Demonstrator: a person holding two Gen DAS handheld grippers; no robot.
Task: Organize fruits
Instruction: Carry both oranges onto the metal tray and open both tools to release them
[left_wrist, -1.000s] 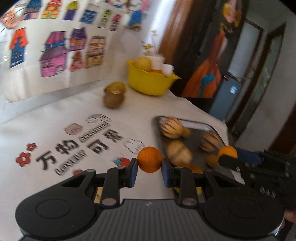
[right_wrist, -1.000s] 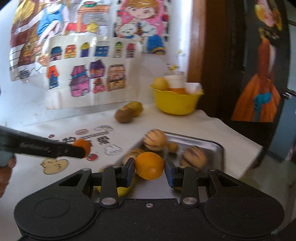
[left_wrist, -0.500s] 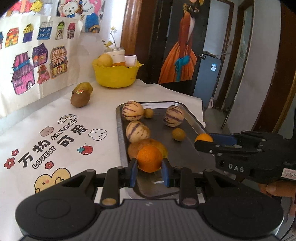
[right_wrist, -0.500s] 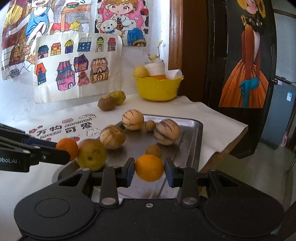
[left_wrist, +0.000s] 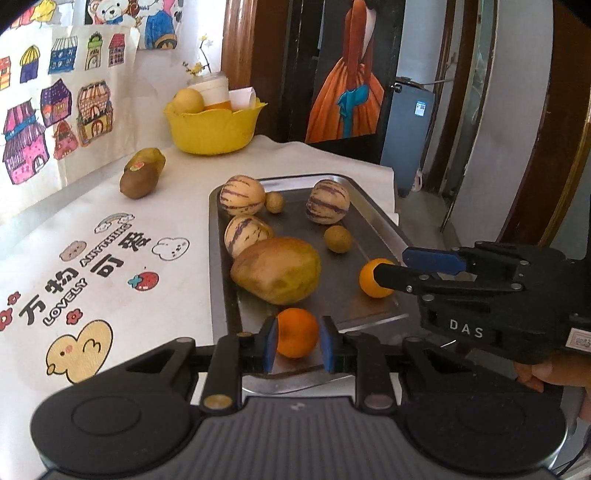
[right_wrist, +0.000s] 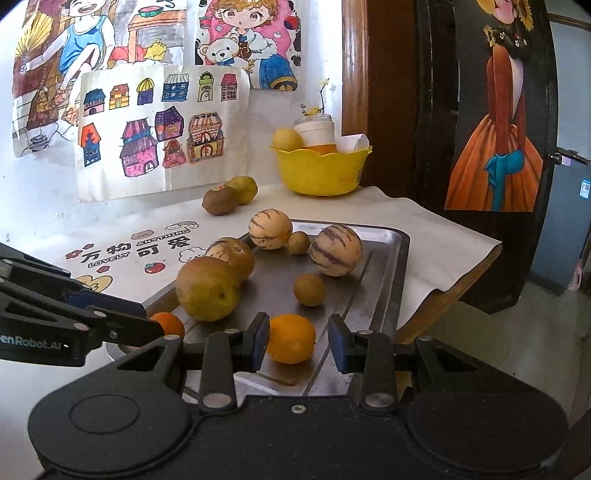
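My left gripper (left_wrist: 295, 343) is shut on a small orange (left_wrist: 297, 332), held just above the near rim of the metal tray (left_wrist: 216, 266). From the right wrist view, that gripper (right_wrist: 153, 319) comes in at the left with its orange (right_wrist: 170, 324) at the tip. My right gripper (right_wrist: 299, 343) stands low over the tray (right_wrist: 400, 266). A second orange (right_wrist: 291, 338) lies between its fingertips, against the left pad, with a clear gap to the right pad. In the left wrist view this orange (left_wrist: 371, 277) sticks out past the right gripper (left_wrist: 389, 267).
The tray holds a large yellow-brown fruit (left_wrist: 277, 269), three striped melons (left_wrist: 242, 194) and two small brown fruits (left_wrist: 338, 239). A kiwi (left_wrist: 138, 181) and a yellow bowl (left_wrist: 214, 125) stand further back on the printed cloth. The table edge drops off right of the tray.
My left gripper swung right from over the cloth to the tray's near edge, still holding its orange. My right gripper sank to the tray, and its orange now shows a gap at one pad.
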